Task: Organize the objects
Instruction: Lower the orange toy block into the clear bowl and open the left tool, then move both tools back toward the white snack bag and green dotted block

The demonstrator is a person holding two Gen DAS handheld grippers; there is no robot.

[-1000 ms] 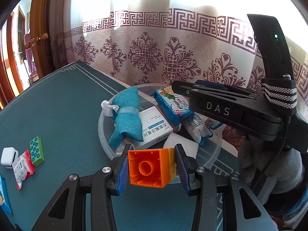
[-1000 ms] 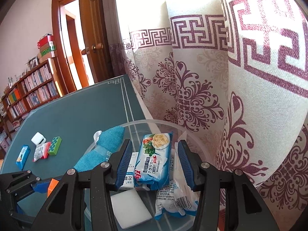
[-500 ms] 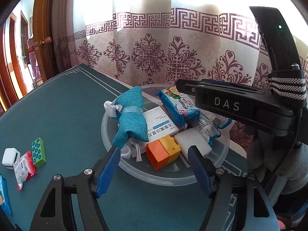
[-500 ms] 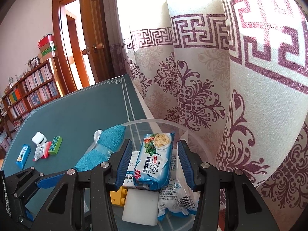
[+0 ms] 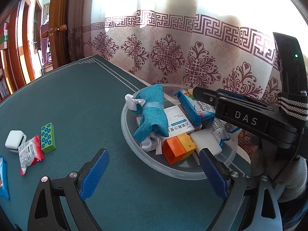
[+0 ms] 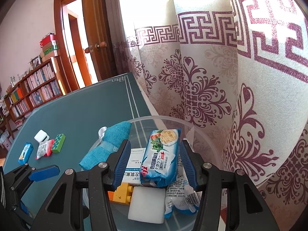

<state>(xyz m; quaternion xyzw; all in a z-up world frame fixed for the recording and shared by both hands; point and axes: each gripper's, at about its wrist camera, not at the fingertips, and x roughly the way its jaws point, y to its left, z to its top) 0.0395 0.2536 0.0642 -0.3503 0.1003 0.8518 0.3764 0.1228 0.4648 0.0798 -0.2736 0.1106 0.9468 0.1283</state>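
A clear round bowl (image 5: 134, 154) on the green table holds an orange-and-yellow brick (image 5: 178, 149), a teal cloth bundle (image 5: 152, 111), a white medicine box (image 5: 178, 122), a white block (image 5: 207, 141) and snack packets. My left gripper (image 5: 154, 173) is open and empty, just short of the bowl's near rim. My right gripper (image 6: 154, 162) hovers over the bowl with its jaws on both sides of a blue cracker packet (image 6: 160, 157). Grip contact is unclear. The bowl also shows in the right wrist view (image 6: 209, 134).
Left of the bowl lie a green brick (image 5: 48, 137), a red-and-white sachet (image 5: 30, 154), a white case (image 5: 14, 140) and a blue packet (image 5: 2, 177). A patterned curtain (image 5: 182, 63) hangs behind the table's far edge. A bookshelf (image 6: 32, 88) stands beyond.
My left gripper opened and dropped the orange-and-yellow brick into the bowl, then drew back toward me. The right gripper stayed over the cracker packet.
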